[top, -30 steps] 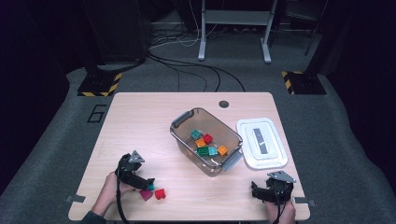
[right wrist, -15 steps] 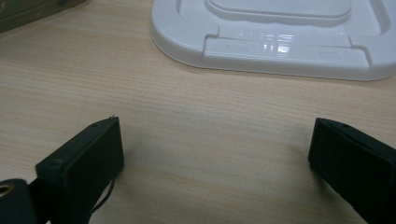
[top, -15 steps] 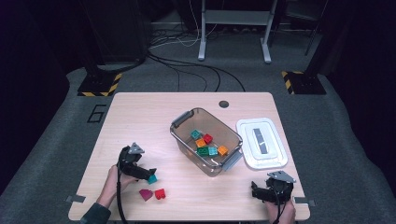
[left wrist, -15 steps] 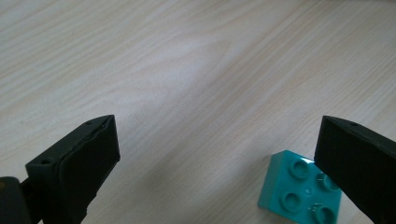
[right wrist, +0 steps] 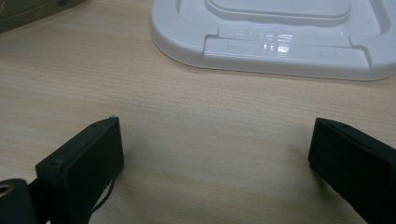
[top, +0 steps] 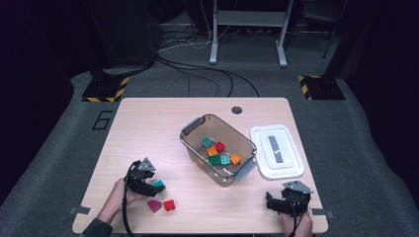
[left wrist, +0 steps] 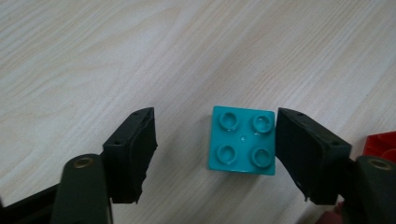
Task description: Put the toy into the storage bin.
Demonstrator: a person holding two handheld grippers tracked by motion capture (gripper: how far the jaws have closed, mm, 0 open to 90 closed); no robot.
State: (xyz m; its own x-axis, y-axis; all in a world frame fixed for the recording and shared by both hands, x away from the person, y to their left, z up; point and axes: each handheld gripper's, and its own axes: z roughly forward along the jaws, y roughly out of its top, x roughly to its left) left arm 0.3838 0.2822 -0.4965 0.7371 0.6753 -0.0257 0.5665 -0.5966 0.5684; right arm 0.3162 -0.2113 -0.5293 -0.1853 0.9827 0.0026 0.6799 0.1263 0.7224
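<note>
The teal block (left wrist: 243, 140) lies flat on the table (top: 148, 128), 4 studs up, between the jaws of the left gripper (left wrist: 215, 140). We see the right-hand pad touching the block's edge, while the other pad stands clear of it with bare wood in the gap. These jaws have just been closing and now sit about half open around the block, not yet pressing it from both sides. In the high view the left gripper (top: 159, 186) is near the table's front left, with the teal block (top: 159, 184) at its tip.

Just beside that block we find a red block (top: 169, 204) and a dark pink block (top: 154, 206), both on the wood.

The right gripper (right wrist: 215, 154) rests low over the front right of the table with its jaws wide apart and nothing between them. The white lid (right wrist: 280, 42) lies ahead of it.

Farther out, a clear bin (top: 197, 148) stands at mid-table, holding several coloured blocks. The lid (top: 276, 150) lies flat just to its right. The table is pale wood with a small dark round port (top: 237, 110) near its far edge. Around it we see grey carpet, a painted 6 (top: 102, 120), loose black cables (top: 197, 74) and hazard-striped feet (top: 104, 91) in a dark room.
</note>
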